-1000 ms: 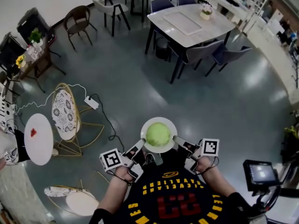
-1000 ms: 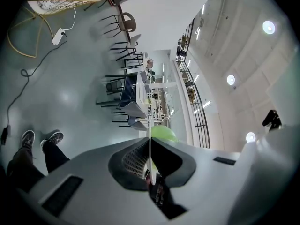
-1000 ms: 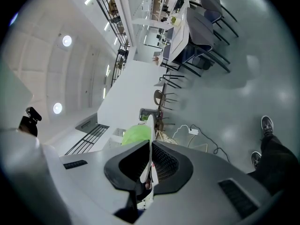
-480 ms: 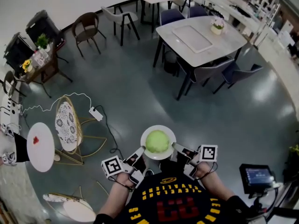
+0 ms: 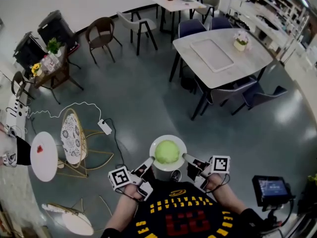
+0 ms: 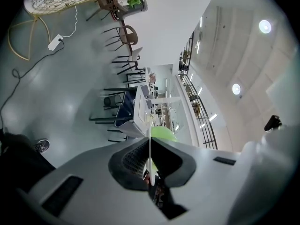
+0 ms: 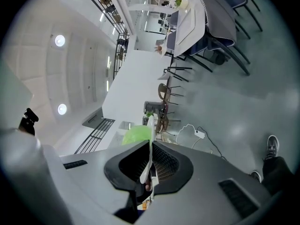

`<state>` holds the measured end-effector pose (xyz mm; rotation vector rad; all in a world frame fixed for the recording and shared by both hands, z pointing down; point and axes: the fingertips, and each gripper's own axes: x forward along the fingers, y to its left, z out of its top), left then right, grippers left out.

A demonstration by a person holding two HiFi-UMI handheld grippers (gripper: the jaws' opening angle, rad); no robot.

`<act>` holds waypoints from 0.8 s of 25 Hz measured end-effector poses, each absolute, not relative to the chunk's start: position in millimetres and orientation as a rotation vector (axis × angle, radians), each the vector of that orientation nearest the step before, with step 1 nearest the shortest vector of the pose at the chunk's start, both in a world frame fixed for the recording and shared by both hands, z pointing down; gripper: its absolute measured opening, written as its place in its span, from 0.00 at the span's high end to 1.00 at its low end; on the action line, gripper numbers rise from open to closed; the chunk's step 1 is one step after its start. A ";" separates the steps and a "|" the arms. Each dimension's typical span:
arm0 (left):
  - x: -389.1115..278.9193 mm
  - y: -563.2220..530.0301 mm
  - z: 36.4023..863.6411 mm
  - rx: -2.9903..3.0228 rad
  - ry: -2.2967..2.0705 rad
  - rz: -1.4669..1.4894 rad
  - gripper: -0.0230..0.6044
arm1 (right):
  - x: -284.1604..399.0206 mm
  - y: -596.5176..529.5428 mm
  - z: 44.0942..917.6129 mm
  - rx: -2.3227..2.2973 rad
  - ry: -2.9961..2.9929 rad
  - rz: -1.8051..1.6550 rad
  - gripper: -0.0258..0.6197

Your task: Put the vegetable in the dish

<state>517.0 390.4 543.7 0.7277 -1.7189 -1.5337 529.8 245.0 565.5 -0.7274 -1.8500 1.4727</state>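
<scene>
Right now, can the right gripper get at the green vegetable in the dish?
Probably not: the right gripper is shut on the rim of the white dish, as is the left gripper. The green vegetable lies uncovered, but both are busy.

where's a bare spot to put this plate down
The big table is bare along its near edge, beside the tray; the flowerpot sits at its far end. The small round table is bare around the red item. Crowded: chairs ring the big table.

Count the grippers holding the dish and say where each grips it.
2. In the head view, the left gripper holds the dish at its lower-left rim, and the right gripper holds its lower-right rim. Both are shut on it.
</scene>
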 end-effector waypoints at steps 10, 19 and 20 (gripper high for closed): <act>470.3 371.1 545.3 0.689 -1.734 -1.529 0.94 | 481.6 223.7 573.0 -0.718 -1.815 1.481 0.93; 394.9 374.0 559.0 0.709 -1.693 -1.498 0.94 | 414.1 225.7 579.5 -0.658 -1.840 1.500 0.93; 382.4 375.5 557.7 0.716 -1.690 -1.492 0.94 | 403.2 227.0 578.2 -0.646 -1.844 1.503 0.93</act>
